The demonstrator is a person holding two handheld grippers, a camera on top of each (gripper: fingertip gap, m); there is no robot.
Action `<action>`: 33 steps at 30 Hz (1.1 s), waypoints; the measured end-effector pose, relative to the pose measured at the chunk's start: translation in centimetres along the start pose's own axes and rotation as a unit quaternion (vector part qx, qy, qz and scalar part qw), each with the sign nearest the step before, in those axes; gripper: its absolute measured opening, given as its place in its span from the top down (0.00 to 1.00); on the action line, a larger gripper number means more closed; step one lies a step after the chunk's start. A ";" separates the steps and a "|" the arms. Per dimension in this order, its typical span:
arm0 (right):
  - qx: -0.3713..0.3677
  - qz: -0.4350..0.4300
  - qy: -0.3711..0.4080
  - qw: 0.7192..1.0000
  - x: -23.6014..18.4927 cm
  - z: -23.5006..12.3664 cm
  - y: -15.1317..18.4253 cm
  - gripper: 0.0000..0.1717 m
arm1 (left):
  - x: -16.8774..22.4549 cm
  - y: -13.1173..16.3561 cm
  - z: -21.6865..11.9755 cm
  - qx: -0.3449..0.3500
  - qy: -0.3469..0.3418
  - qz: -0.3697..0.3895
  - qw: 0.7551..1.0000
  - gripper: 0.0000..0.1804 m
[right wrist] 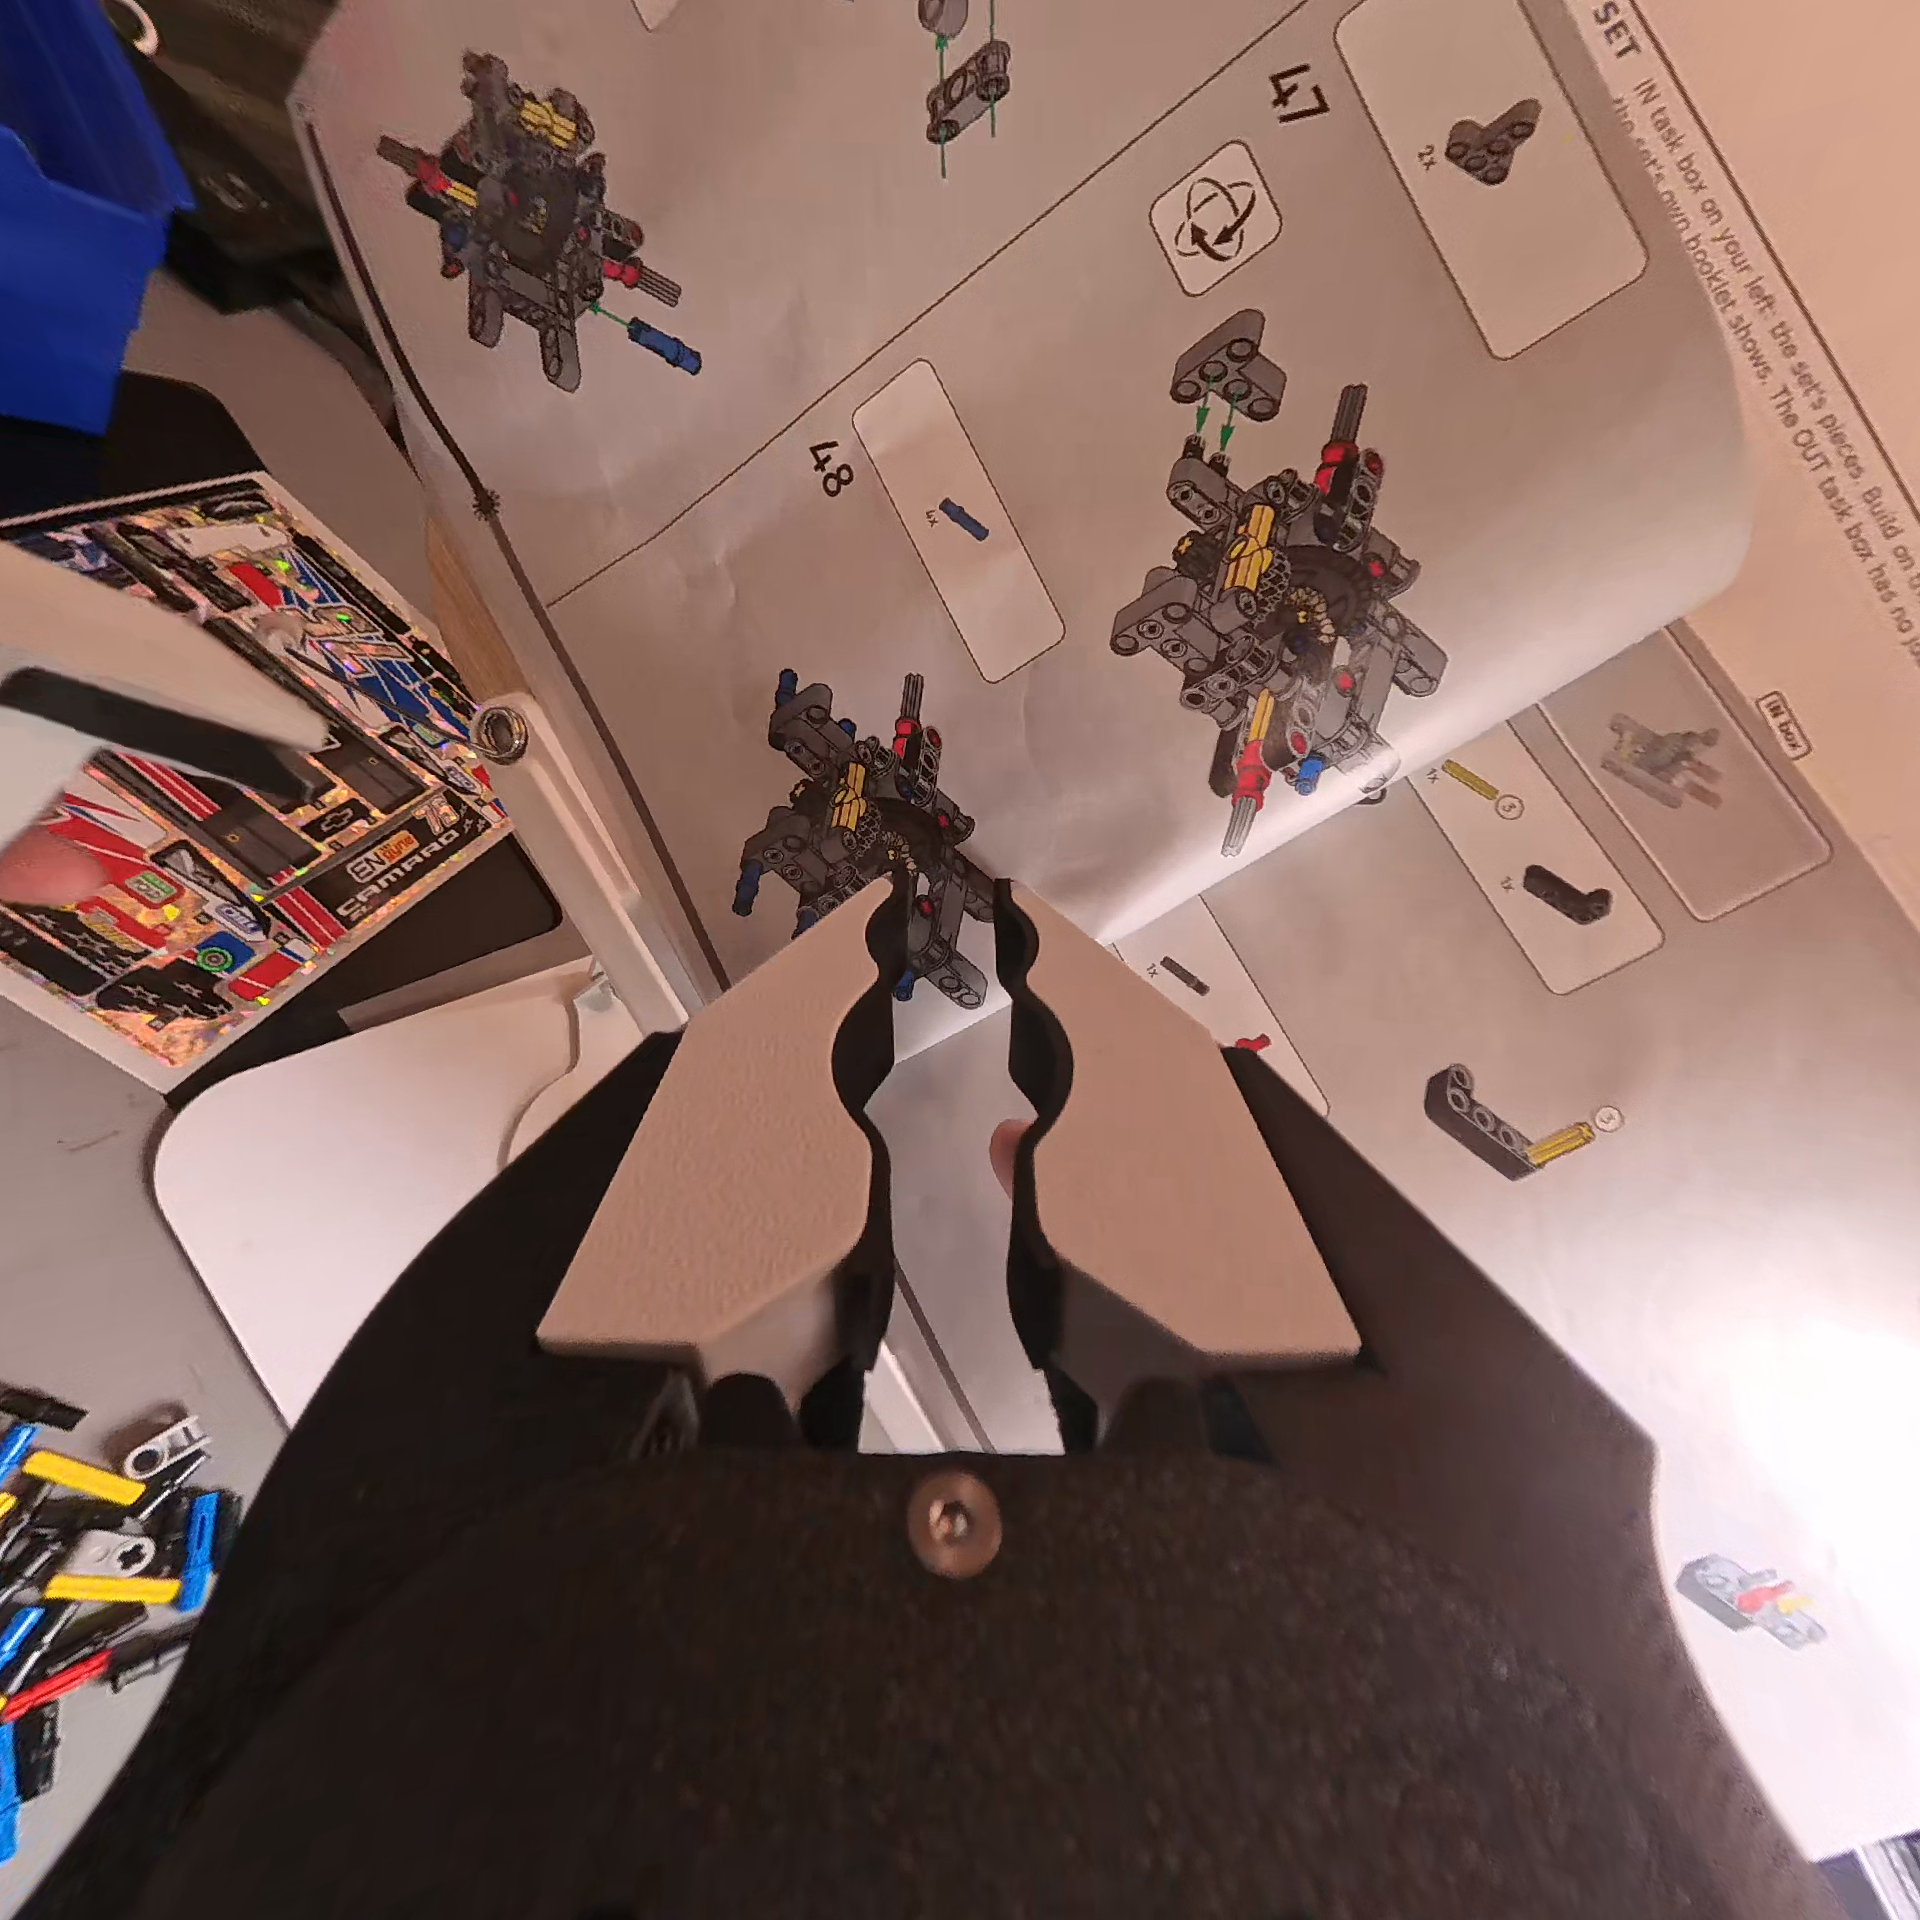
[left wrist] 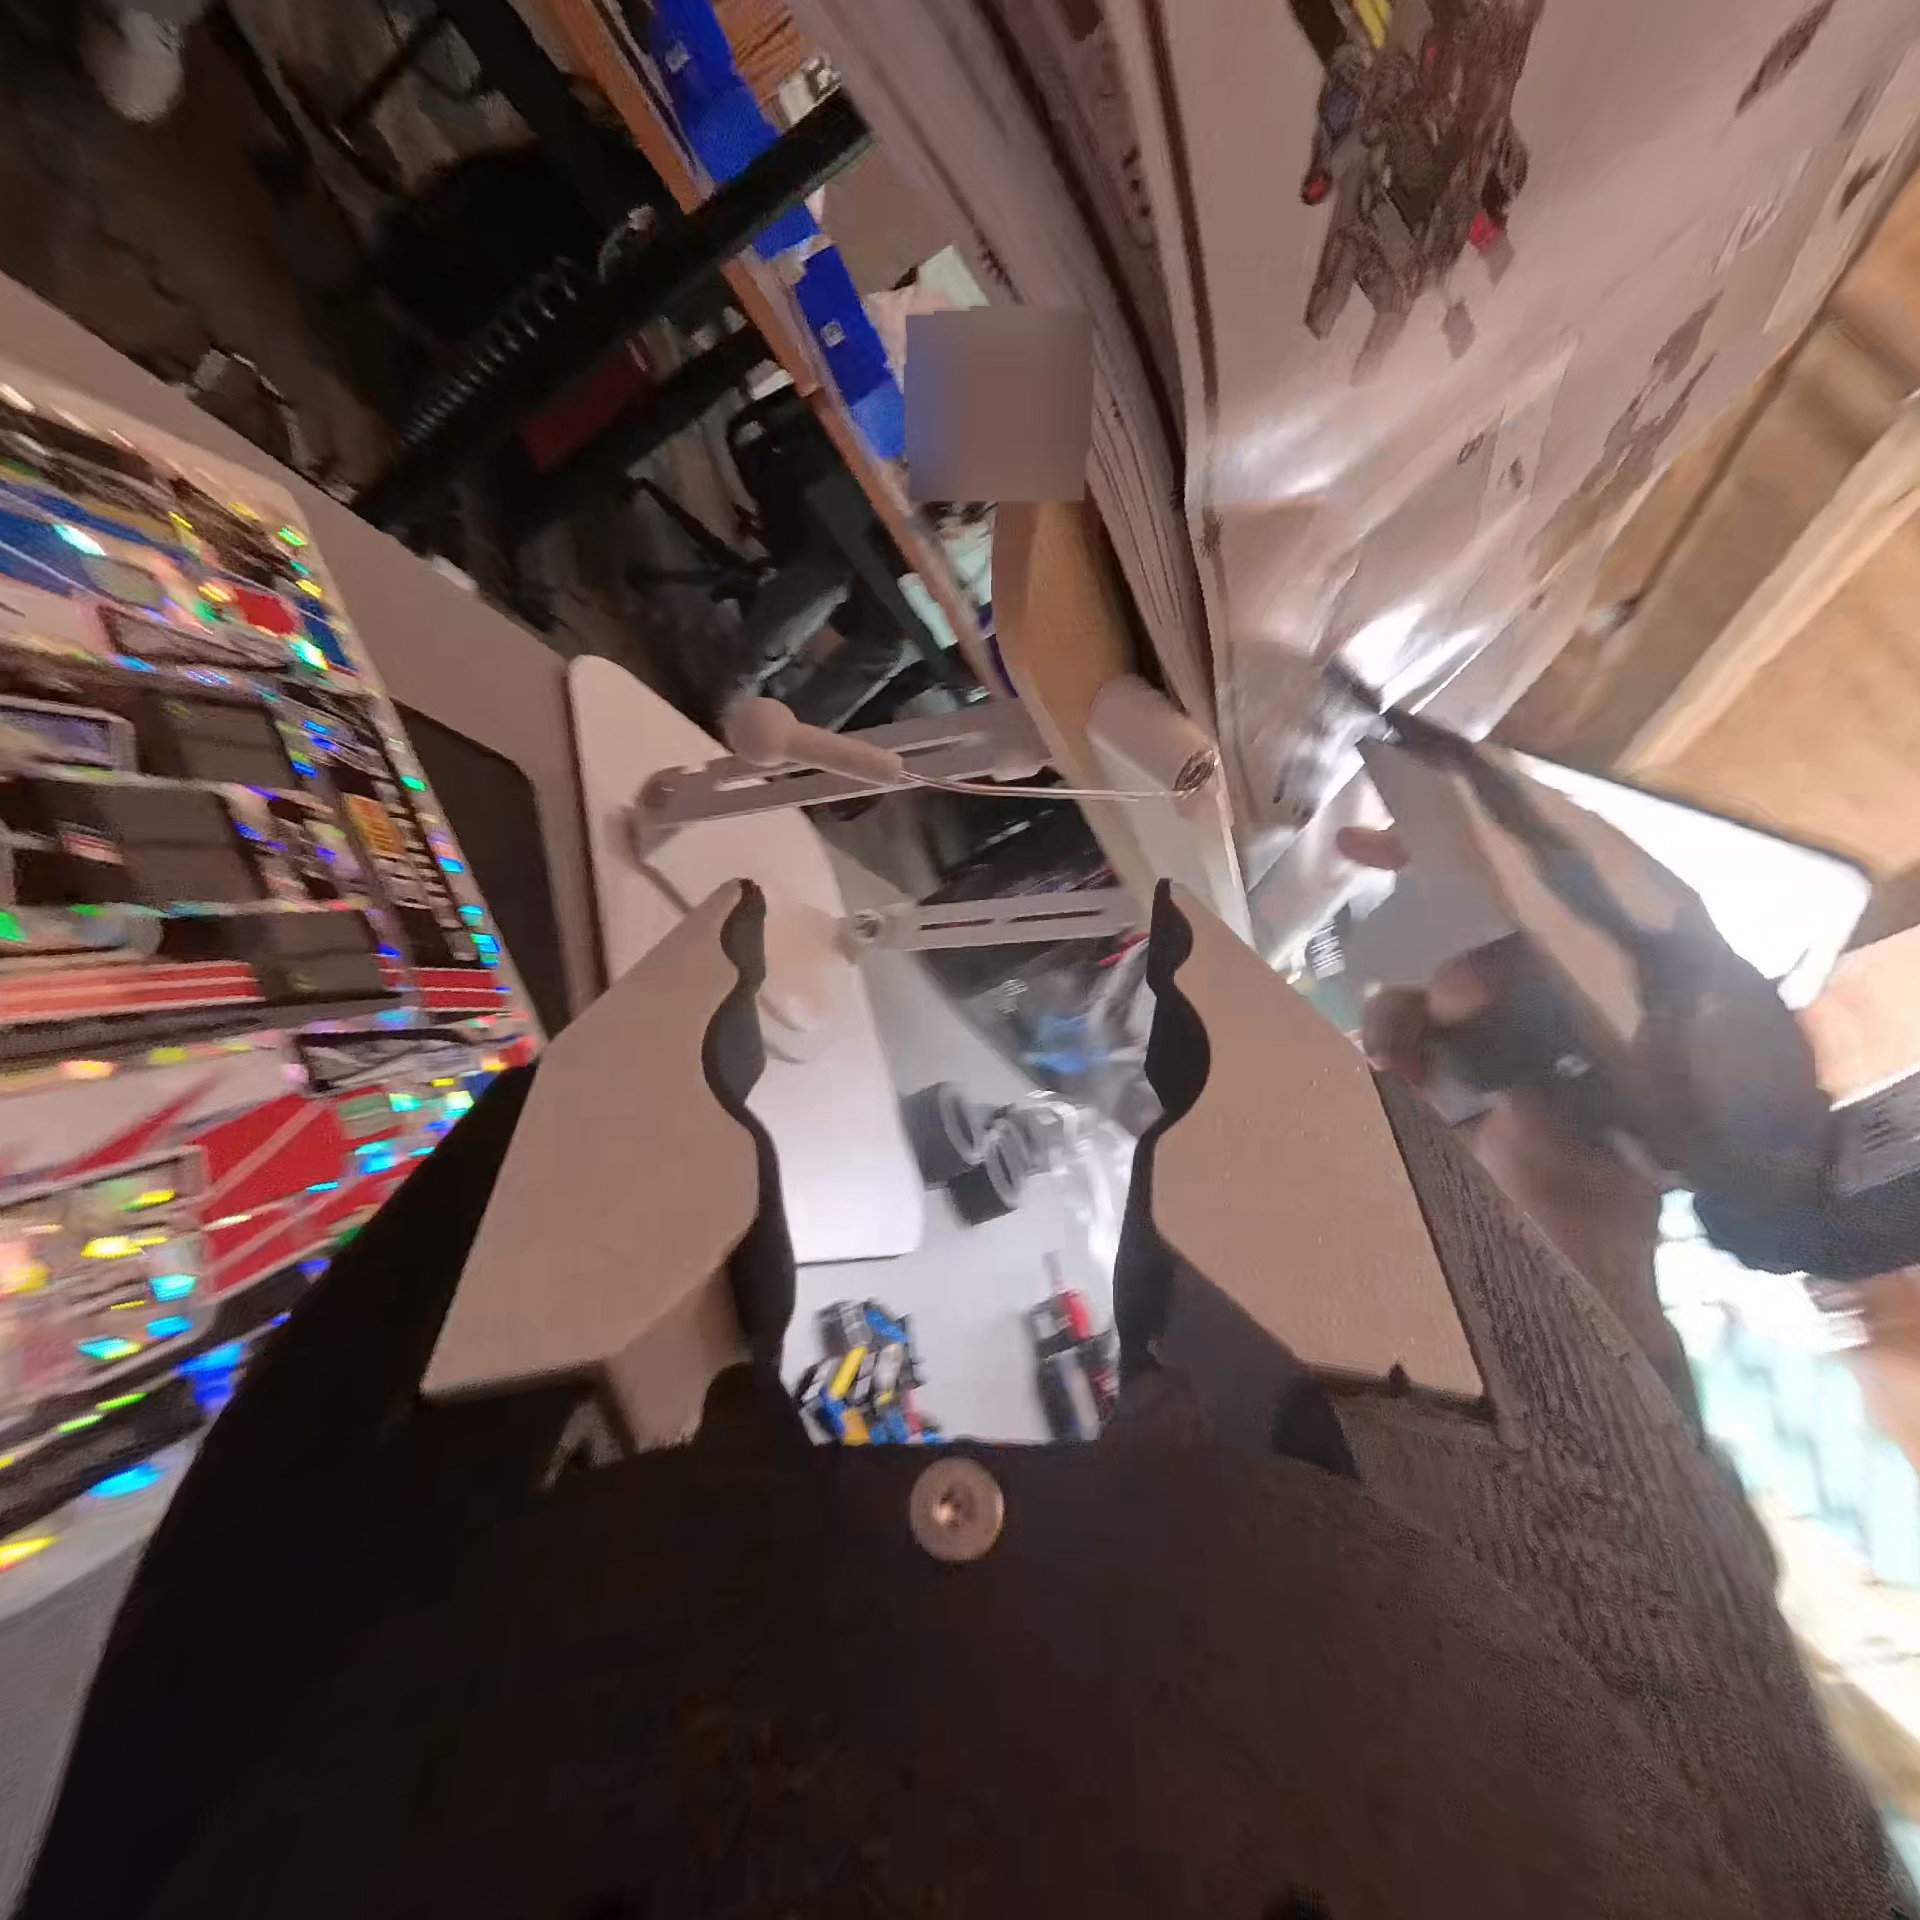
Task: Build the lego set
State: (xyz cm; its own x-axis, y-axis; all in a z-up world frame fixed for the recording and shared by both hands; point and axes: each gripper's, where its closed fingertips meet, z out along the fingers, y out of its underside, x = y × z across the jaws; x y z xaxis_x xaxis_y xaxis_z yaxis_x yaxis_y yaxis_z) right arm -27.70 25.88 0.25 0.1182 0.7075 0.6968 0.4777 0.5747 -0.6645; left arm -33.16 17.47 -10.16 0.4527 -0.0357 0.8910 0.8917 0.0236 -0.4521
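Right gripper: jaws narrowly parted, nothing clearly gripped, tips over the curled booklet page; sticker sheet at 9 o'clock; loose bricks at 8 o'clock; blue bin at 10 o'clock, contents unseen. Left gripper: jaws wide, bare; stand bracket ahead at 12 o'clock.

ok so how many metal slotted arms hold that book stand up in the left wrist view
2. One slotted arm runs across above the left gripper's open fingers; the second slotted arm lies between the fingertips. More may be hidden behind the stand board.
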 end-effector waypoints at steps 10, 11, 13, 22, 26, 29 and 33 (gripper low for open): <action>0.003 0.003 -0.006 1.000 0.1 0.0 0.1 0.92 | 2.1 -3.3 0.2 0.131 0.104 -0.064 0.984 0.96; 0.004 0.005 -0.005 1.000 0.2 0.0 0.0 0.93 | 2.5 -3.5 0.0 0.133 0.103 -0.052 0.984 0.98; 0.006 0.009 -0.004 1.000 0.3 0.1 0.1 0.94 | 3.2 -3.8 -0.2 0.138 0.080 -0.013 0.987 0.99; 0.007 0.020 -0.008 1.000 0.4 0.2 0.1 0.96 | 6.2 -4.7 0.7 0.124 -0.017 0.231 0.965 1.00; 0.011 0.025 -0.013 1.000 0.4 0.2 0.0 0.96 | 8.0 -4.2 2.9 0.047 -0.047 0.411 0.909 1.00; 0.013 0.027 -0.015 0.999 0.4 0.2 0.0 0.96 | 8.8 -2.4 4.8 -0.025 -0.059 0.531 0.845 1.00; 0.010 0.022 -0.020 1.000 0.3 0.1 0.1 0.94 | 8.4 0.1 6.2 -0.084 -0.087 0.626 0.770 0.99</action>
State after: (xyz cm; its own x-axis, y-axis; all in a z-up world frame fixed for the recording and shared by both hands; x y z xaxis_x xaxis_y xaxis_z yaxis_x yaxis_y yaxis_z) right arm -27.73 26.17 0.32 0.1045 0.7478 0.6557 0.4550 0.5503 -0.7001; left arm -29.32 23.36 -2.48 0.9638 0.0451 -0.2628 -0.2490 -0.1997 -0.9477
